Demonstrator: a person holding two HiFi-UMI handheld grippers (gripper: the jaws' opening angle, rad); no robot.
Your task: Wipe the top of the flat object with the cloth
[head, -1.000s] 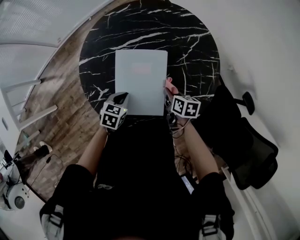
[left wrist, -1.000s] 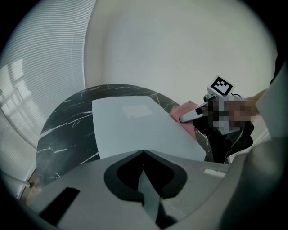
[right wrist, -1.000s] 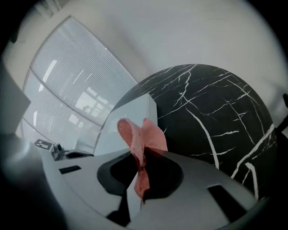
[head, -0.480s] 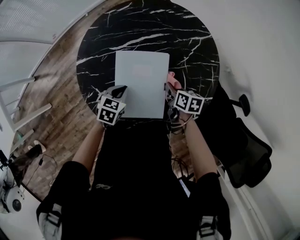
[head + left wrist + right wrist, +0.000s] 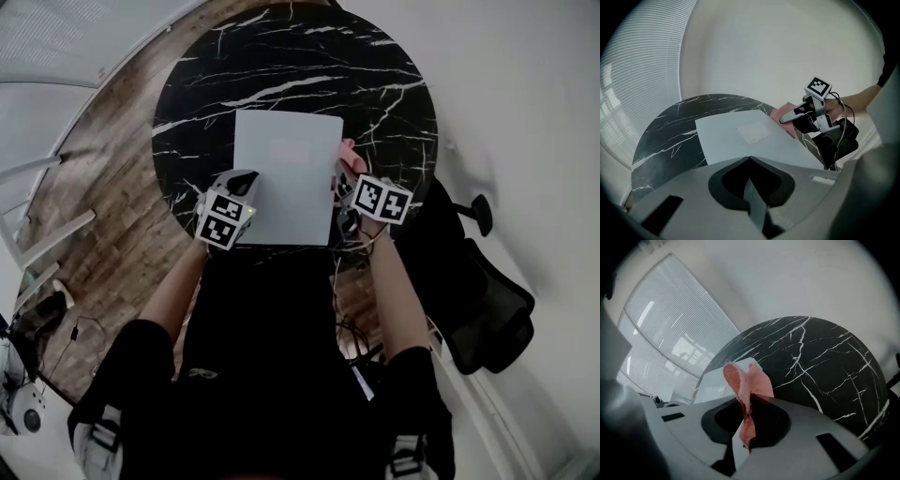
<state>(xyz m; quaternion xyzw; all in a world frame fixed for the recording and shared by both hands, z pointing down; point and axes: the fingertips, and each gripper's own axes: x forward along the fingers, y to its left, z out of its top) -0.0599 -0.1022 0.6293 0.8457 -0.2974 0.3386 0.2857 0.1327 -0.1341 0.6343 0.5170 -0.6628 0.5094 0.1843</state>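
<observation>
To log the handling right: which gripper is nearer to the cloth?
Right. The right gripper pinches the cloth beside the sheet's right edge; the left gripper sits at its left edge, apart from the cloth.

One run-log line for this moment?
left tongs: closed, at flat object left edge | right tongs: gripping pink cloth at its right edge | cloth off top

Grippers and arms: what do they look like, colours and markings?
The left gripper and right gripper are grey; each carries a white cube with black square markers. Thin black cables run beside the right one. The person wears short black sleeves.
</observation>
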